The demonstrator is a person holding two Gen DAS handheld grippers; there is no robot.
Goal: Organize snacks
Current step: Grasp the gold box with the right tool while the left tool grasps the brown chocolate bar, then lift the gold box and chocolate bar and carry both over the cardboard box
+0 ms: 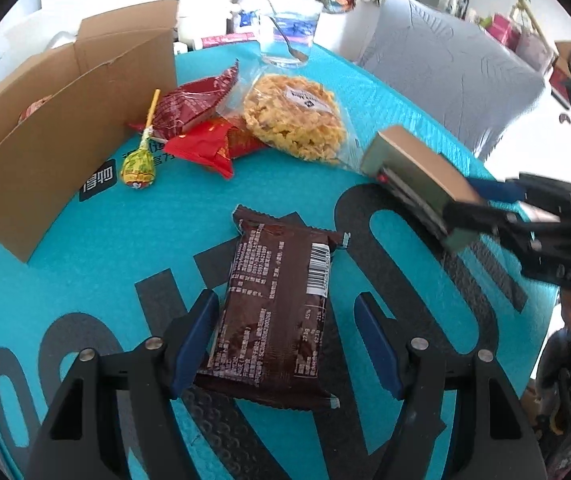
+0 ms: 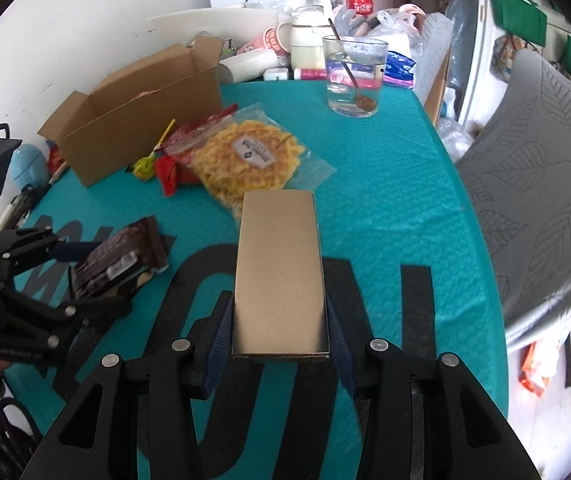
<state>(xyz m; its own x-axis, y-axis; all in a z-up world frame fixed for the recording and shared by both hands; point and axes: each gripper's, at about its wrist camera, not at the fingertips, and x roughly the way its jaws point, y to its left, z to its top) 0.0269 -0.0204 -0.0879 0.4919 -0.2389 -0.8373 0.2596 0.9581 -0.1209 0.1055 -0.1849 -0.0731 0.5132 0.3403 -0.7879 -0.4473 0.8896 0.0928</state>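
A brown chocolate snack packet lies on the teal mat between the fingers of my left gripper. The left pad is at the packet's edge and the right pad stands clear of it, so this gripper is open. My right gripper is shut on a tan carton, its blue pads pressing both long sides. The left wrist view shows that carton held just above the mat at the right. An open cardboard box stands at the far left.
By the cardboard box lie a lollipop, two red packets and a clear bag of yellow crisps. A glass with a spoon stands at the mat's far edge. A grey chair borders the right side.
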